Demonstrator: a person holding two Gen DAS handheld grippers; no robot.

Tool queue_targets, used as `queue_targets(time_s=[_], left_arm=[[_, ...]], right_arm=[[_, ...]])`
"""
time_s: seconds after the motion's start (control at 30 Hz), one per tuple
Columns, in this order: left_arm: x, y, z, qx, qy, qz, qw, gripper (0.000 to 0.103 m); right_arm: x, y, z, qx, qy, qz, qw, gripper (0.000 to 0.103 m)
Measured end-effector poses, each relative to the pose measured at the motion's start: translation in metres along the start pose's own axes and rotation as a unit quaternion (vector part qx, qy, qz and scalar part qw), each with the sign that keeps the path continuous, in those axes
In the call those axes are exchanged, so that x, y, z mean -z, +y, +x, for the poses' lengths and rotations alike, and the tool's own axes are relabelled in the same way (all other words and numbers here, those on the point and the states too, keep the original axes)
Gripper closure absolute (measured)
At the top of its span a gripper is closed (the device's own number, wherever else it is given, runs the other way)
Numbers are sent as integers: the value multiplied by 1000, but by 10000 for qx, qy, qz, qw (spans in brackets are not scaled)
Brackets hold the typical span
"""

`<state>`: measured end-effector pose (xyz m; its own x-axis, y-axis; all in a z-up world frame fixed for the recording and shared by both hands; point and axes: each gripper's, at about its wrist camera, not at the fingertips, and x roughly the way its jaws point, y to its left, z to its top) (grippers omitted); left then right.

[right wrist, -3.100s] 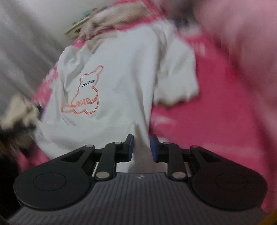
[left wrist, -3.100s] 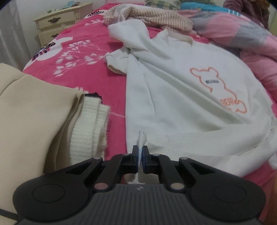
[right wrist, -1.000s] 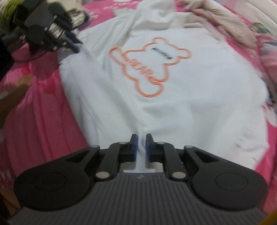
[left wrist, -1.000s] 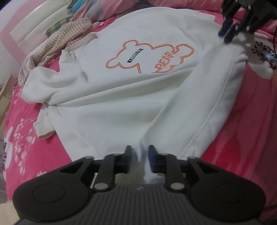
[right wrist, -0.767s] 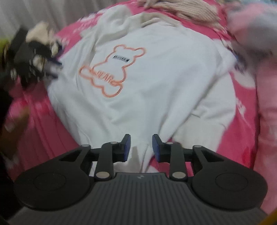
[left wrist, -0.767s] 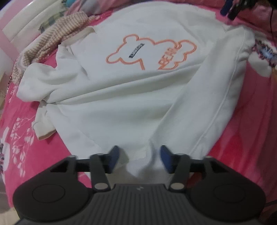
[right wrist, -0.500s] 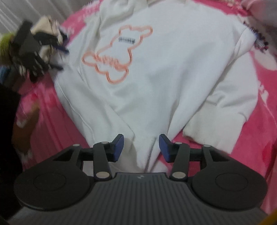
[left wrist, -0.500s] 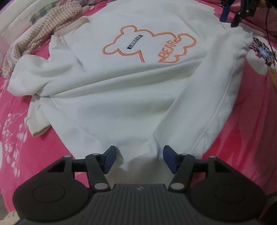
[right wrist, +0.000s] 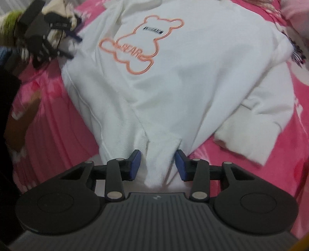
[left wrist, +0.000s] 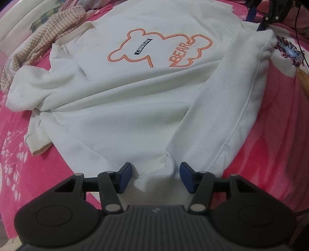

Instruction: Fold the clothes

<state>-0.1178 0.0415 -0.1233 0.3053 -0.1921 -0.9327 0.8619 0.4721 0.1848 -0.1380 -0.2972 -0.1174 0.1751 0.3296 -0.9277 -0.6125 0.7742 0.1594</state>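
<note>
A white sweatshirt with an orange bear outline lies face up on the pink bedspread. Its bottom hem faces both cameras. My left gripper hovers over one hem corner. Its jaws are closing, and the bunched corner lies between the pads without being pressed. My right gripper stands over the other hem corner of the sweatshirt. Its jaws are closing too, around a raised fold that the pads do not squeeze. Each gripper shows small in the other's view: the right gripper and the left gripper.
A checked garment lies bunched by the sweatshirt's collar. A folded cream pile sits behind the left gripper. A pink quilt rises at the far right. One sleeve cuff lies folded beside the right gripper.
Both grippers went from nearly shut on the hem to apart, letting the fabric settle. The right jaws have narrowed again since half a second ago. The right gripper has shifted along the hem.
</note>
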Motion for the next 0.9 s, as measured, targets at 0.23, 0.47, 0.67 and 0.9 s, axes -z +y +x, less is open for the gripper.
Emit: queue_targets(time_s=[0.23,0.47,0.67,0.9], left_arm=[[1,-2,-1,-57,-40,5,10000,47],[1,-1,0,-47,-24,9,10000,46],[1,-2,-1,-73,-14,14,10000,45],[2,-1,-2,-77,-40,12,10000,45]], right_arm=[[24,10,-18,995,-851,344,9908,99],[74,-34,-50,1700,-1373,2354,9470,100],[33,2,-48,730,-1419,684,9848,98],[18,14,4,1374,-495,-495,9880,101]])
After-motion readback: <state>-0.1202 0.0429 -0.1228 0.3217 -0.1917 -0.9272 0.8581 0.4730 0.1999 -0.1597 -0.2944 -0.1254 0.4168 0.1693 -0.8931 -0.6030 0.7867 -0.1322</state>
